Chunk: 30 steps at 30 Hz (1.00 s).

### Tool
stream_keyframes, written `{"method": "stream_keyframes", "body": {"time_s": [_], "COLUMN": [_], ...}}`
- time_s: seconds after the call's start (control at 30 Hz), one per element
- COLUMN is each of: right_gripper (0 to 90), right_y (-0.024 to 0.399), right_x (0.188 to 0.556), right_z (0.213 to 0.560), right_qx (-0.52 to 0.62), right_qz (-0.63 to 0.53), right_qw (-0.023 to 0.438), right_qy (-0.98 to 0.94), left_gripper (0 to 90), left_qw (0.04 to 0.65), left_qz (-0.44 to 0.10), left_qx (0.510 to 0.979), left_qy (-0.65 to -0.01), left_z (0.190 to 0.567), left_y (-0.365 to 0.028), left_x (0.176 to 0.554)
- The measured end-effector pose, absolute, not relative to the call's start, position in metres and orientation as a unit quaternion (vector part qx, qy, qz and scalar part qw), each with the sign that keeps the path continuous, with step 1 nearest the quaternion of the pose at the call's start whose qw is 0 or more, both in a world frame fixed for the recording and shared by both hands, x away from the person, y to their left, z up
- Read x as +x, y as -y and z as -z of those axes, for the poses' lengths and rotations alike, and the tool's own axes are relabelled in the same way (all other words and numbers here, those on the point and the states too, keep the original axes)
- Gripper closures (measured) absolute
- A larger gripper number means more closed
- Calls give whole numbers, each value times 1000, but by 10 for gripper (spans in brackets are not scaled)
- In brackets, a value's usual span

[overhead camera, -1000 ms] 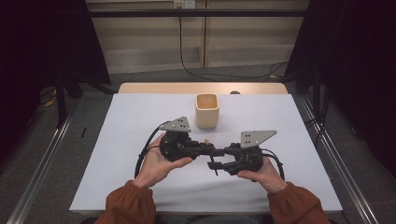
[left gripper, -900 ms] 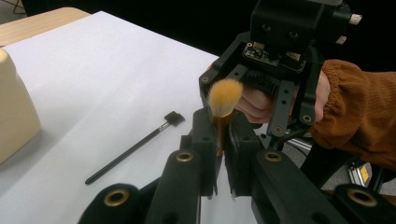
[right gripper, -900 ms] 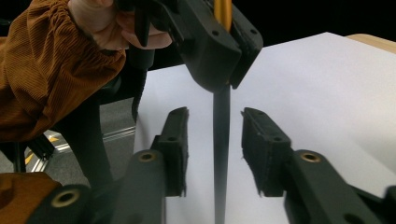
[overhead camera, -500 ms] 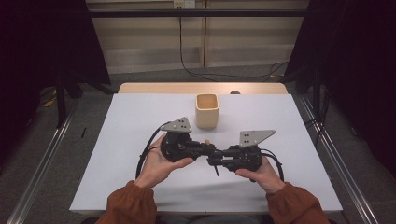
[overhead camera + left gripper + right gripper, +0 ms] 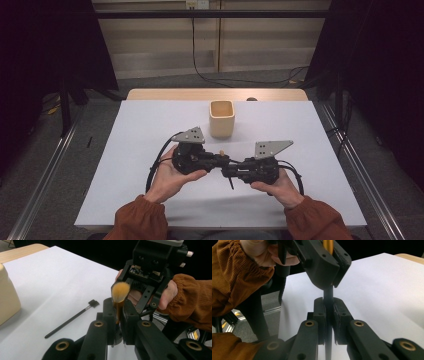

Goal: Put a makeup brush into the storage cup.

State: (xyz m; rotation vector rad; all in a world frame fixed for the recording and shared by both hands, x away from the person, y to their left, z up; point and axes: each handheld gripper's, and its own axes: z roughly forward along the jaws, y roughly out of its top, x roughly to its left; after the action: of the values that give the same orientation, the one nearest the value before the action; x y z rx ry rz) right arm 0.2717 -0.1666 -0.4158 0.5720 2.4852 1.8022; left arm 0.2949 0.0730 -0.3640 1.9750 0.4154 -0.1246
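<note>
Orange-bristled and dark-handled, the makeup brush is held above the white table cover between the two grippers, near the front of the table and on the near side of the cream cup. The left gripper has its jaws pressed together on the brush just below the bristle head, near the gold ferrule, while the right gripper has just been closing its jaws and now pinches the black handle lower down, with the handle plainly between its pads. In the high view both hands meet tip to tip in front of the person. A second, thinner brush lies flat on the cover beside the cup. The step in hand looks like passing the brush from one gripper to the other, or steadying it for a drop into the cup. To do it well, the receiving grip should be firm and square on the handle before the other jaws loosen; a slim round handle can roll or pivot in flat pads. Letting go slowly, without pulling sideways, should keep the brush upright and the bristles unbent.
</note>
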Motion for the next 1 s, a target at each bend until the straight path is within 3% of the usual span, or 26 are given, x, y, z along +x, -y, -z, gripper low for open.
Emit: {"method": "stream_keyframes", "body": {"time_s": [0.4,0.77,0.87,1.0], "right_gripper": [834,835,835,834], "right_y": [168,171,171,172], "right_x": [271,272,272,272], "right_z": [416,415,415,415], "right_qx": [182,182,182,184], "right_qz": [-580,-580,-581,-581], "right_qw": [15,21,20,21], "right_qy": [-794,-794,-793,-792], "left_gripper": [818,447,402,259], "left_qw": [543,565,571,577], "left_qz": [45,3,-9,-19], "left_qx": [821,808,804,798], "left_qy": [-173,-167,-167,-175], "left_z": [367,367,368,368], "left_y": [-74,-73,-74,-75], "left_x": [295,292,292,292]}}
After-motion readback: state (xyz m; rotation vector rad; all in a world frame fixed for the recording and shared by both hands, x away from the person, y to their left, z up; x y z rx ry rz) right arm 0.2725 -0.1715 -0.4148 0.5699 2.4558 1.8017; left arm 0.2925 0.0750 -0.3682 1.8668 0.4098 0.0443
